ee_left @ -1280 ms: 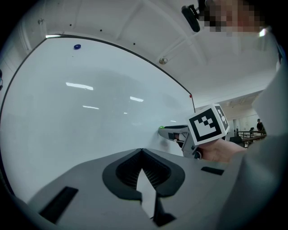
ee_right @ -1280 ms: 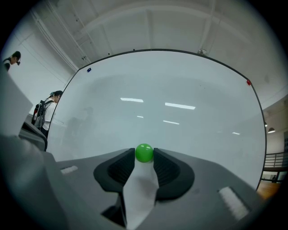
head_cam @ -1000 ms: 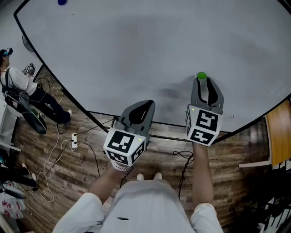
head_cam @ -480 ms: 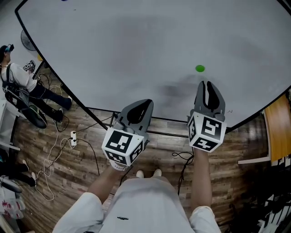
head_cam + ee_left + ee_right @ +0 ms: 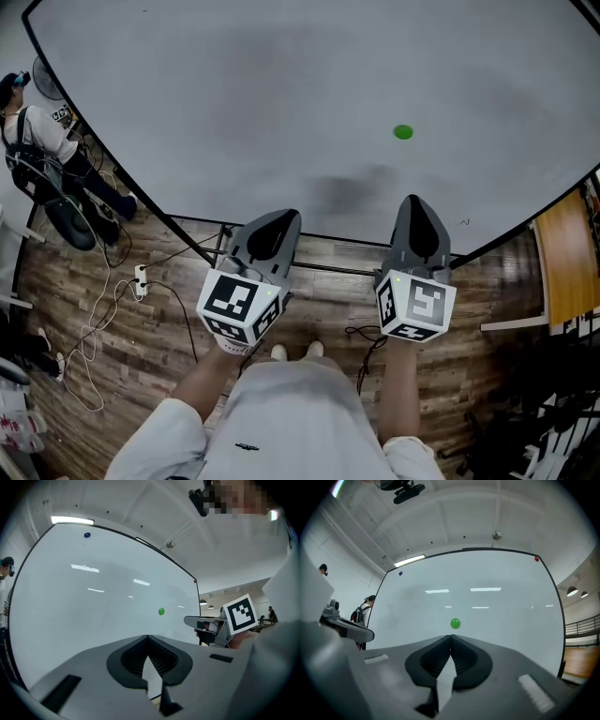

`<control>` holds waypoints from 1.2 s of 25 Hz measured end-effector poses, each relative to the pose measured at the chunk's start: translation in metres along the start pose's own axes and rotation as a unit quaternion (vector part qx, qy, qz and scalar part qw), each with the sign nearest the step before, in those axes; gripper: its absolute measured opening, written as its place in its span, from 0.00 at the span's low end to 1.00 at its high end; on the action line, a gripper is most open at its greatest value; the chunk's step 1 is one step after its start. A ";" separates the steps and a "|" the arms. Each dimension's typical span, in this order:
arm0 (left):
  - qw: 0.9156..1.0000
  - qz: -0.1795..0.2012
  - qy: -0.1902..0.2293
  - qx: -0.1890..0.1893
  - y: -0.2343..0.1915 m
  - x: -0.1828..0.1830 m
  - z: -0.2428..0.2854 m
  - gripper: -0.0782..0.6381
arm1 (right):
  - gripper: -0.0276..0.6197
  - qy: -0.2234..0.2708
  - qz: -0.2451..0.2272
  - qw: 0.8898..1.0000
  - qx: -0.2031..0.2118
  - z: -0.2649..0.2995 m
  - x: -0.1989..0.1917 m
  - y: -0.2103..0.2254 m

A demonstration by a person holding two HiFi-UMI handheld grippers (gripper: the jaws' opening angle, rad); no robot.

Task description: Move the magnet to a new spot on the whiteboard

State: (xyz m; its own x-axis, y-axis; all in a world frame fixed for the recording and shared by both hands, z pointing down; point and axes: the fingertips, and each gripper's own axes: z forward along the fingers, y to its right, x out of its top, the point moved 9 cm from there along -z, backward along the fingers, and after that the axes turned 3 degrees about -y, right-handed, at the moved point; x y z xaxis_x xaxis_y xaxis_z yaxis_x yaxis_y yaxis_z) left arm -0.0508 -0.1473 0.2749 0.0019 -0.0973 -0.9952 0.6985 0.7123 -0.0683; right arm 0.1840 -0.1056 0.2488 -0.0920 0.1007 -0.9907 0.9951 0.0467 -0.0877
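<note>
The green magnet (image 5: 403, 132) sits on the whiteboard (image 5: 234, 84), straight ahead of the right gripper (image 5: 416, 202) and clear of its tips. That claw's jaws have just been closing and now meet with nothing between them. The placing step looks done, so the next move probably calls only for drawing both claws away from the board. The left gripper (image 5: 274, 225), just beside it, is also pinched together and empty. Under the board lie wood flooring (image 5: 309, 300) and loose cables (image 5: 98, 323), and a person (image 5: 42, 141) stands far off beyond the left claw.
</note>
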 end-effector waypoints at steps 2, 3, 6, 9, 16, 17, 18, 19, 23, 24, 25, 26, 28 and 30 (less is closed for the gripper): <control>1.000 0.000 0.000 -0.001 0.001 -0.002 -0.001 0.12 | 0.05 0.002 0.003 1.000 0.006 -0.008 -0.004 -0.001; 1.000 0.001 -0.001 -0.001 0.002 -0.003 -0.002 0.12 | 0.05 0.001 0.004 1.000 0.008 -0.012 -0.008 0.000; 1.000 0.002 -0.003 -0.003 0.005 -0.008 -0.002 0.12 | 0.05 -0.005 0.012 1.000 0.018 -0.022 -0.021 0.002; 1.000 0.006 -0.006 -0.003 0.004 -0.012 -0.003 0.12 | 0.05 -0.009 0.026 0.999 0.024 -0.026 -0.034 0.003; 1.000 0.008 -0.012 0.001 0.006 -0.022 -0.009 0.12 | 0.05 -0.024 0.039 0.998 0.031 -0.038 -0.057 0.003; 1.000 0.007 -0.012 0.000 0.006 -0.023 -0.009 0.12 | 0.05 -0.026 0.039 0.998 0.032 -0.039 -0.059 0.002; 1.000 0.007 -0.012 0.000 0.006 -0.023 -0.010 0.12 | 0.05 -0.027 0.039 0.998 0.034 -0.040 -0.060 0.002; 1.000 0.006 -0.013 -0.001 0.007 -0.024 -0.011 0.12 | 0.05 -0.027 0.038 0.998 0.036 -0.041 -0.061 0.001; 1.000 0.003 -0.019 0.000 0.008 -0.030 -0.015 0.12 | 0.05 -0.028 0.036 0.998 0.044 -0.045 -0.063 -0.005; 1.000 0.001 -0.019 0.000 0.007 -0.031 -0.015 0.12 | 0.05 -0.028 0.035 0.998 0.046 -0.044 -0.063 -0.005; 1.000 0.000 -0.019 0.000 0.007 -0.031 -0.015 0.12 | 0.05 -0.028 0.033 0.998 0.048 -0.044 -0.063 -0.006; 1.000 0.000 -0.019 0.000 0.008 -0.032 -0.015 0.12 | 0.05 -0.028 0.033 0.998 0.049 -0.044 -0.063 -0.006; 1.000 0.000 -0.019 0.000 0.008 -0.032 -0.016 0.12 | 0.05 -0.027 0.032 0.998 0.052 -0.044 -0.063 -0.007; 1.000 0.000 -0.019 0.000 0.008 -0.032 -0.016 0.12 | 0.05 -0.027 0.031 0.998 0.055 -0.044 -0.064 -0.009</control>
State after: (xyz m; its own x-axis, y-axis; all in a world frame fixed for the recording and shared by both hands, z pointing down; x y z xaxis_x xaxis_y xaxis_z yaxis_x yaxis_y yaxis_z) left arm -0.0569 -0.1275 0.3049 0.0301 -0.1239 -0.9918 0.6985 0.7124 -0.0678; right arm 0.1796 -0.0684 0.3172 -0.0312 0.0466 -0.9984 0.9972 -0.0671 -0.0343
